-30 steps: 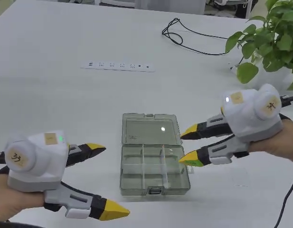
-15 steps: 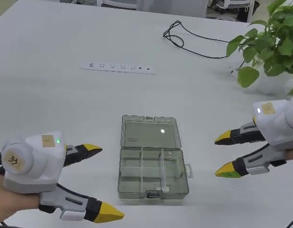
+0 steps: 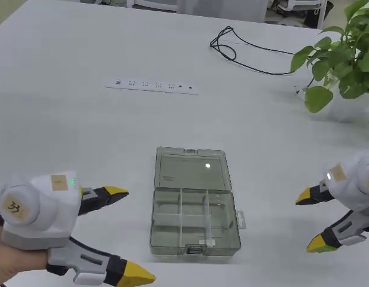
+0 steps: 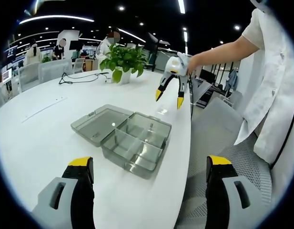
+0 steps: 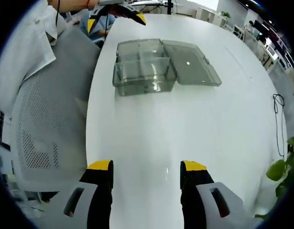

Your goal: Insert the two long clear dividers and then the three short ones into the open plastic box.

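White table [image 3: 70,137], plastic box [image 3: 172,243] with dividers [image 3: 180,210] inside

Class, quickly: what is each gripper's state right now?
Left gripper: open, holding nothing.
Right gripper: open, holding nothing.

Your left gripper [image 3: 130,234] and right gripper [image 3: 307,222]: rounded white housings, tan square stickers, grey-and-black jaws tipped yellow. You wear a white short-sleeved top [image 4: 270,71].

Your box [image 3: 195,218]: smoky grey. Table [image 3: 64,137] under it white. Beyond it, black cable [image 3: 234,55], green plant [image 3: 345,66]. Your left gripper [image 3: 127,234], right gripper [image 3: 310,220]: white, yellow-tipped.
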`<state>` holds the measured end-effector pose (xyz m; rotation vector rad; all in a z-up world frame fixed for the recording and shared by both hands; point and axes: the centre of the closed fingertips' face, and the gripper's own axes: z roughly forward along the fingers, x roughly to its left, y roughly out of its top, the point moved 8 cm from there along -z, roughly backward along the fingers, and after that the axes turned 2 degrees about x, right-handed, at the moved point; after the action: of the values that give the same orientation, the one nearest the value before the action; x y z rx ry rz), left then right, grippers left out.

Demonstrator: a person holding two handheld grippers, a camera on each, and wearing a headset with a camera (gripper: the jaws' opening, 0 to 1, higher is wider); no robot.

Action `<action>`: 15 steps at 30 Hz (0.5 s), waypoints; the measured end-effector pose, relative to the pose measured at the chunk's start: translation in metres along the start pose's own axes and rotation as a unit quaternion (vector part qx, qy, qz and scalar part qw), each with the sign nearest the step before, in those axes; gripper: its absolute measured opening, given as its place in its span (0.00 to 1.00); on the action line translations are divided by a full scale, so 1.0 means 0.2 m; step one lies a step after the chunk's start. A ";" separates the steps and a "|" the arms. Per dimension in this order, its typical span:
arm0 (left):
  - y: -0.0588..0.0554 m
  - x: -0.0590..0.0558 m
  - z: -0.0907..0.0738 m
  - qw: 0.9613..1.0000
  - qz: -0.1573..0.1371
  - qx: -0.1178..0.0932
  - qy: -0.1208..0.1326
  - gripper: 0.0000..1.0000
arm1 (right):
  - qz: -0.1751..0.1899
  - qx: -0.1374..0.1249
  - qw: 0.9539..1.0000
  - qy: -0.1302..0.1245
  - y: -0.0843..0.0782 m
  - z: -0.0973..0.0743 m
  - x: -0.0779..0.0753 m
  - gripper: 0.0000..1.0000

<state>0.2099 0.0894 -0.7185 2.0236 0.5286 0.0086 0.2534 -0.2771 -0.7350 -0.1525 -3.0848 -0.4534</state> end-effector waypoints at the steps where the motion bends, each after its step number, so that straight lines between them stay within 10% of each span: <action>1: 0.00 0.00 0.00 1.000 0.000 -0.001 -0.001 1.00 | -0.008 0.009 1.000 0.002 -0.02 0.02 0.00 0.58; 15: 0.00 0.00 0.00 1.000 -0.005 0.000 -0.001 1.00 | -0.023 0.056 0.998 -0.001 -0.17 0.16 -0.06 0.54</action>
<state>0.2092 0.0895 -0.7181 2.0205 0.5379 0.0013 0.2623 -0.3019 -0.7751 -0.0799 -3.1111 -0.2807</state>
